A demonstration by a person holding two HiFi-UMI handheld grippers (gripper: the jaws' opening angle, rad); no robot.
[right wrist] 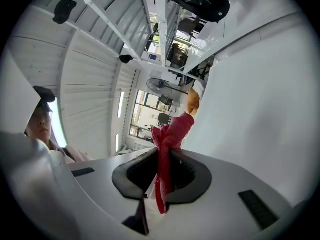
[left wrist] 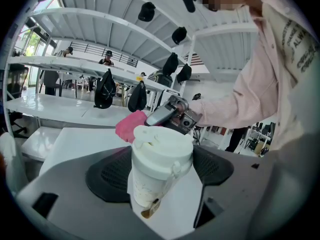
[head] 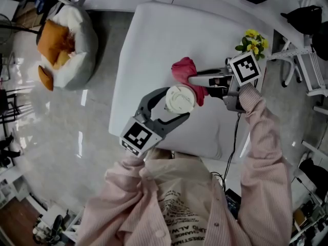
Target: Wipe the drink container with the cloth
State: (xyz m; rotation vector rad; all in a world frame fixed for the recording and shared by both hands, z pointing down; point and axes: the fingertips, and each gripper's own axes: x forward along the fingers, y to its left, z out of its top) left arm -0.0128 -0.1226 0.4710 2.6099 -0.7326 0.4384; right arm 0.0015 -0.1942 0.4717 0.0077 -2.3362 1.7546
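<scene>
A white lidded drink cup (head: 179,100) stands upright over the white table (head: 154,45), and my left gripper (head: 173,105) is shut on its sides. In the left gripper view the cup (left wrist: 160,169) fills the space between the dark pads, a small tag hanging near its base. A pink-red cloth (head: 184,68) lies bunched just behind the cup, touching its far side, with my right gripper (head: 195,80) shut on it from the right. The right gripper view shows the cloth (right wrist: 167,139) pinched between the jaws and sticking out ahead of them. From the left gripper view, the cloth (left wrist: 131,125) sits behind the lid.
Yellow flowers (head: 253,41) stand at the table's far right corner. A white beanbag with orange cushions (head: 69,45) is on the floor to the left. A white rack (head: 303,68) stands right of the table. Black caps (left wrist: 105,91) hang over a bench behind.
</scene>
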